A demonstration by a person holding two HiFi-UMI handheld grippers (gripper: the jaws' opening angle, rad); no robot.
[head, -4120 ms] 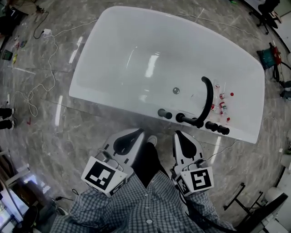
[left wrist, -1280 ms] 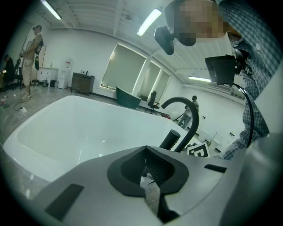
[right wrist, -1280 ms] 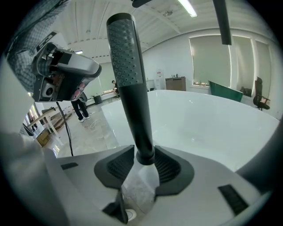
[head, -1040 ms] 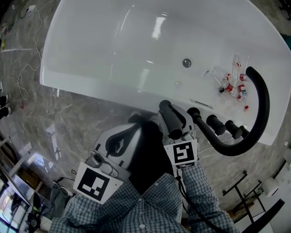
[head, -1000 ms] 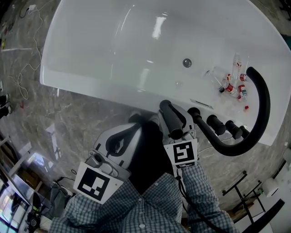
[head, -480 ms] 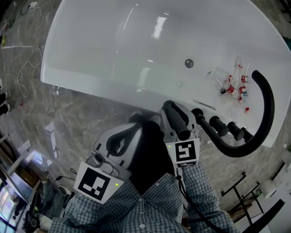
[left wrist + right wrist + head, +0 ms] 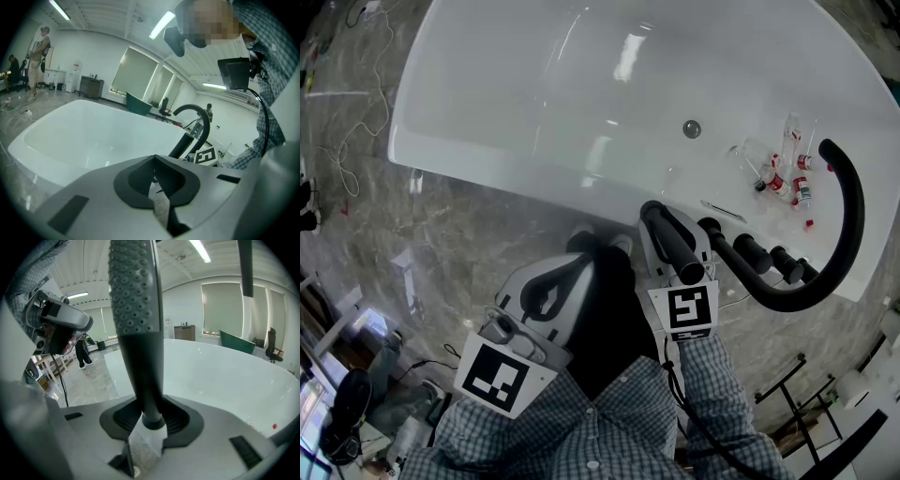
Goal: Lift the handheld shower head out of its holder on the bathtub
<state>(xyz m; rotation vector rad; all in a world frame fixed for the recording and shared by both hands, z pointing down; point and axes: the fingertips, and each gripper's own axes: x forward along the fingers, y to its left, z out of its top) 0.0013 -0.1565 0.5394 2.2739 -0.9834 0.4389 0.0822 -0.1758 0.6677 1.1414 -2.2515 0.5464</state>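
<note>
The black handheld shower head is clamped in my right gripper, just over the near rim of the white bathtub. In the right gripper view its dotted spray face stands upright, and the right gripper is shut on the narrow neck. My left gripper hangs lower left over the floor, away from the tub, shut and empty. In the left gripper view its jaws meet with nothing between them. Any hose is hidden from me.
A black curved faucet spout arcs over the tub's right end, with black knobs on the rim just right of my right gripper. Several small bottles lie inside the tub near the drain. A white cable trails on the marble floor at left.
Four seconds ago both grippers were below the tub rim with the shower head in its holder. Over the last second the right gripper, holding the shower head, drifted slightly right; the left stayed still.
</note>
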